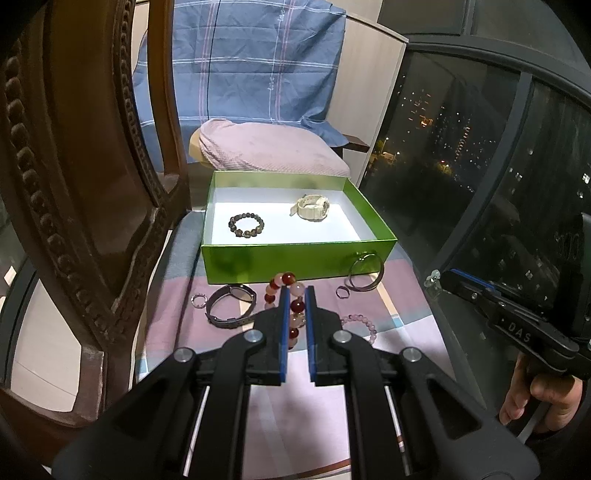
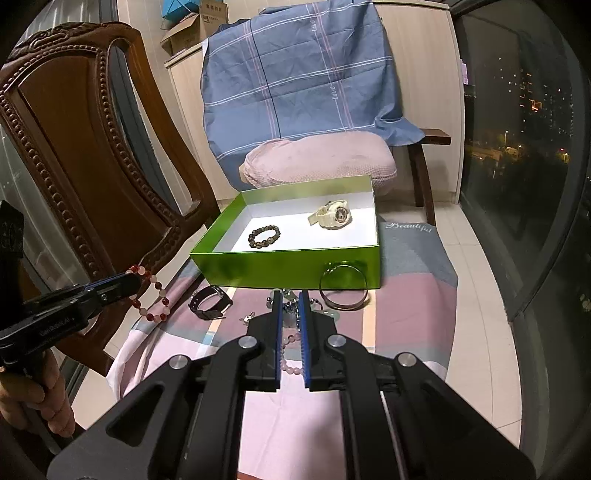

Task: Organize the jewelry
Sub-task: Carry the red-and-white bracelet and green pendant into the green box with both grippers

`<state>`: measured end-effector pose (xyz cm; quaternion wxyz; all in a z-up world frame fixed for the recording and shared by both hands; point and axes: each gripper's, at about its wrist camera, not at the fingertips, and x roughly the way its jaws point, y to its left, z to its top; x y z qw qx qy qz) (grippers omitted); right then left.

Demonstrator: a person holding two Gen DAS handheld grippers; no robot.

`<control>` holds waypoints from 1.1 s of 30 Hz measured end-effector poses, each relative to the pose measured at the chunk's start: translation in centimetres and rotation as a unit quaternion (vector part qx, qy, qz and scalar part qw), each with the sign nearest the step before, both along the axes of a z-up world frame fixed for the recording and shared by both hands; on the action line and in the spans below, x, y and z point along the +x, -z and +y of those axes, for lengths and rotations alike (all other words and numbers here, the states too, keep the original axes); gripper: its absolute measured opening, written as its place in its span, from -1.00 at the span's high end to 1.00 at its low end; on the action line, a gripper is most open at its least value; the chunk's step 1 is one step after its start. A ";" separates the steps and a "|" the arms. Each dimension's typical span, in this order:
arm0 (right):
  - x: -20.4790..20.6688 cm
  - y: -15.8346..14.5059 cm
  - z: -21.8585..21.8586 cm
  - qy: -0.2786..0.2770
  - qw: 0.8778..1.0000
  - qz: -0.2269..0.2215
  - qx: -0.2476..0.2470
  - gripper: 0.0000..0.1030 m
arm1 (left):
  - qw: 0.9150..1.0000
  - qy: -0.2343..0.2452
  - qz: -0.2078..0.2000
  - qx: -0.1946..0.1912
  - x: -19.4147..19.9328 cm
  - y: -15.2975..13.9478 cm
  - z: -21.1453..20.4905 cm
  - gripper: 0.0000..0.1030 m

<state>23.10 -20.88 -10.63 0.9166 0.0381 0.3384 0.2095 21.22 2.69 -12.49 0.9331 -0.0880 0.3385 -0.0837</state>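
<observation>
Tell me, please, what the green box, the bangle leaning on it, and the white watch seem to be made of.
Green box: likely cardboard, glossy green outside that mirrors objects, matte white inside.
Bangle: probably metal, a thin, dark, shiny hoop.
White watch: probably plastic or resin, a chunky cream case and strap with a dull finish.

The black right gripper (image 1: pixel 437 286) bears the raised letters "DAS" on its body, seen from the left wrist camera. From the right wrist camera, the grey band of the striped pink-and-grey cloth (image 2: pixel 410 251) under the green box carries the white script word "Beautiful". The blue checked sheet (image 2: pixel 295 81) draped behind shows a small "love" along its stripes (twice legible). White print on the black left gripper (image 2: pixel 133 282) and characters on the brown cardboard box (image 2: pixel 192 29) are too small to read.
</observation>
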 end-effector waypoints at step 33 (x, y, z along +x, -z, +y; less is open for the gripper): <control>19.6 4.0 1.6 0.082 0.997 0.006 0.007 0.83 | 0.999 -0.030 0.022 -0.011 21.3 2.7 -0.5 0.84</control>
